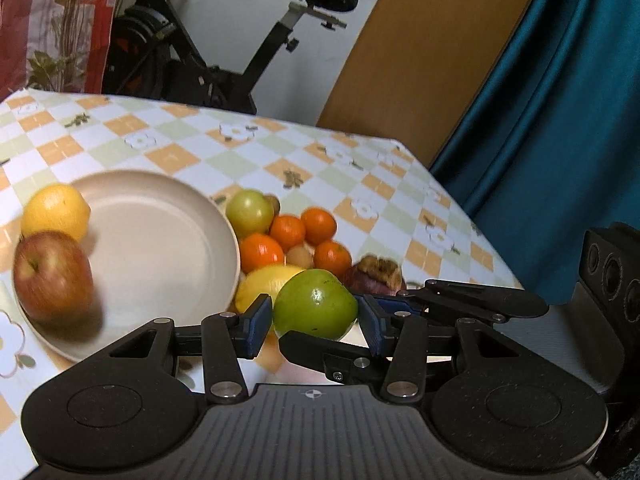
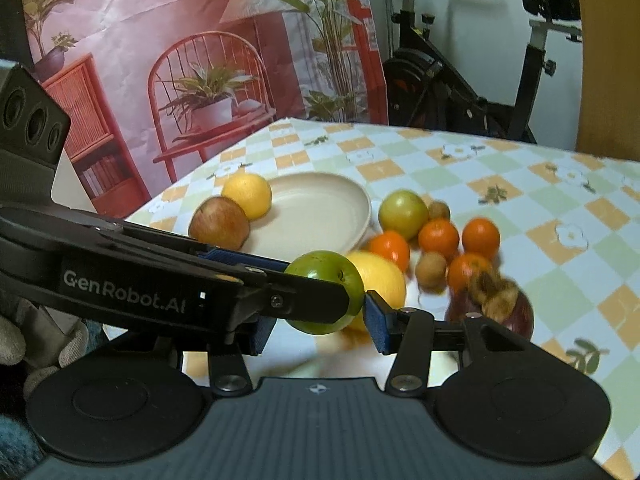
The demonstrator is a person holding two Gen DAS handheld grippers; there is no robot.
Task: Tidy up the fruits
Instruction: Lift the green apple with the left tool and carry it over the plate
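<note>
A green apple point(image 1: 316, 308) hangs above the table with both grippers on it. In the left wrist view my left gripper point(image 1: 316, 322) has its blue pads pressed on the apple's two sides. The right gripper's fingers point(image 1: 308, 350) cross in from the right, one under the apple and one behind it. In the right wrist view my right gripper point(image 2: 318, 330) touches the same green apple point(image 2: 326, 292) with its right pad. The left gripper's fingers point(image 2: 312, 300) hide the other pad. The beige plate point(image 1: 160, 248) holds a red apple point(image 1: 52, 276) and a yellow citrus point(image 1: 56, 210).
Right of the plate point(image 2: 316, 208) lies a loose pile: a pale green fruit point(image 2: 402, 208), several tangerines point(image 2: 480, 238), small brown fruits point(image 2: 430, 268), a lemon point(image 2: 380, 276) and a mangosteen point(image 2: 496, 304). An exercise bike and a teal curtain point(image 1: 540, 120) stand beyond the checked tablecloth's far edge.
</note>
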